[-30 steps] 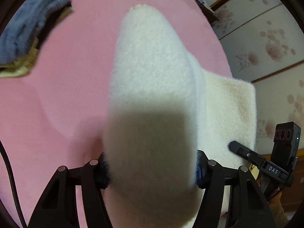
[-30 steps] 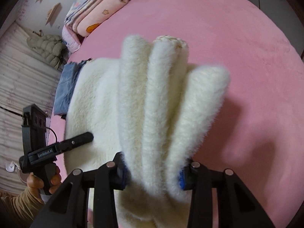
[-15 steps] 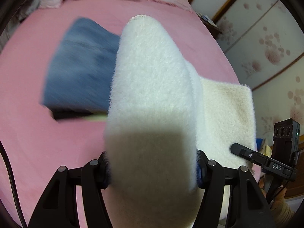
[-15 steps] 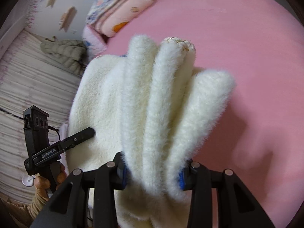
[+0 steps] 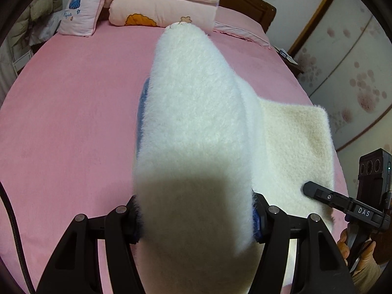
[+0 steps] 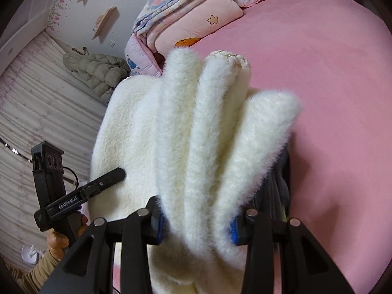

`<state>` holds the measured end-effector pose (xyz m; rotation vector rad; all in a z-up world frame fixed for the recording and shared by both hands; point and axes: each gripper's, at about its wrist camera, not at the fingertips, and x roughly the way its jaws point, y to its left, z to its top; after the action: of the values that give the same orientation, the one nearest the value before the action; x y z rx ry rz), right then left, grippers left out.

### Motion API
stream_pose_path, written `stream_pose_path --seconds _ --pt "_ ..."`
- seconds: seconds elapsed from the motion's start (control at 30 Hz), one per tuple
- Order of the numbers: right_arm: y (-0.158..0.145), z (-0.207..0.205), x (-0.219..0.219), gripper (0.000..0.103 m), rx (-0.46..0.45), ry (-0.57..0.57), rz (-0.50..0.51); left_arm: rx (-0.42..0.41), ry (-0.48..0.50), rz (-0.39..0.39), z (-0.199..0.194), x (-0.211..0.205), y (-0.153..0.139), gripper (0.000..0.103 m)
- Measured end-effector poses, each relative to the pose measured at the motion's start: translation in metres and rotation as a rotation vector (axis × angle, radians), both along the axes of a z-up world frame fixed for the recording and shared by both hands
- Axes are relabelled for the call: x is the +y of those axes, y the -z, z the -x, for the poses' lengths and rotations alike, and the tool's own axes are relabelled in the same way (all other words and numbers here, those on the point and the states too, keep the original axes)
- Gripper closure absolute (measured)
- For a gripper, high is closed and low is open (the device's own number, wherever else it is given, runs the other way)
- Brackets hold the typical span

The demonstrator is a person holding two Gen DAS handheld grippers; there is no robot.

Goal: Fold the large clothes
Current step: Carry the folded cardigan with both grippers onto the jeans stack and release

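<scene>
A thick white fleece garment, folded into several layers, hangs in the air between both grippers over the pink bed. My left gripper is shut on one end of the bundle. My right gripper is shut on the other end, where the fleece fans out in rounded folds. Each view shows the other gripper's finger lying along the fleece: the right one and the left one. A folded blue garment peeks out from under the fleece, mostly hidden.
Folded pink quilts and a pillow are stacked at the head of the bed. A padded beige jacket hangs by the wall at left. A wooden headboard and patterned wardrobe doors stand at right. A person's hand holds the left gripper.
Both grippers have carried the fleece across the bed toward its head. The blue garment pile slid from the far left to under the fleece. Quilts and pillow came into view.
</scene>
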<state>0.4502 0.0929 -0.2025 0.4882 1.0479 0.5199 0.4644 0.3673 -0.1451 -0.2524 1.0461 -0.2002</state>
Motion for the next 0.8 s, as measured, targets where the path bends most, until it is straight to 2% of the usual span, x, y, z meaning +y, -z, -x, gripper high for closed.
stream_pose_path --seconds 0.17,0.23,0.33,0.43,0.5,0.57,0.63,0.7,0.8 --pt "0.029 -0.042 0.013 0.065 0.024 -0.009 0.039 0.010 -0.033 -0.003 -0.027 0.010 0.047 0.037" --pt "0.046 -0.055 0.015 0.064 0.052 -0.004 0.079 0.012 -0.041 0.009 -0.034 0.012 0.057 0.030" --pt "0.065 -0.059 0.006 0.059 0.079 0.016 0.086 0.008 -0.054 0.015 -0.037 0.012 0.072 0.018" --pt "0.067 -0.056 0.009 0.052 0.056 0.015 0.143 -0.007 -0.075 -0.017 -0.023 0.006 0.075 0.007" --pt "0.065 -0.060 0.015 0.040 0.042 0.012 0.193 -0.009 -0.092 -0.031 -0.020 0.009 0.082 0.001" --pt "0.060 -0.065 0.024 0.033 0.029 0.006 0.252 0.000 -0.104 -0.015 -0.019 0.013 0.087 0.000" --pt "0.051 -0.064 0.028 0.033 0.020 0.000 0.295 0.000 -0.120 -0.022 -0.014 0.011 0.082 0.000" --pt "0.042 -0.060 0.031 0.031 0.014 0.002 0.335 -0.017 -0.131 -0.070 -0.009 0.007 0.077 0.000" --pt "0.026 -0.046 0.022 0.031 -0.006 0.020 0.349 -0.056 -0.163 -0.185 0.007 -0.014 0.059 0.001"
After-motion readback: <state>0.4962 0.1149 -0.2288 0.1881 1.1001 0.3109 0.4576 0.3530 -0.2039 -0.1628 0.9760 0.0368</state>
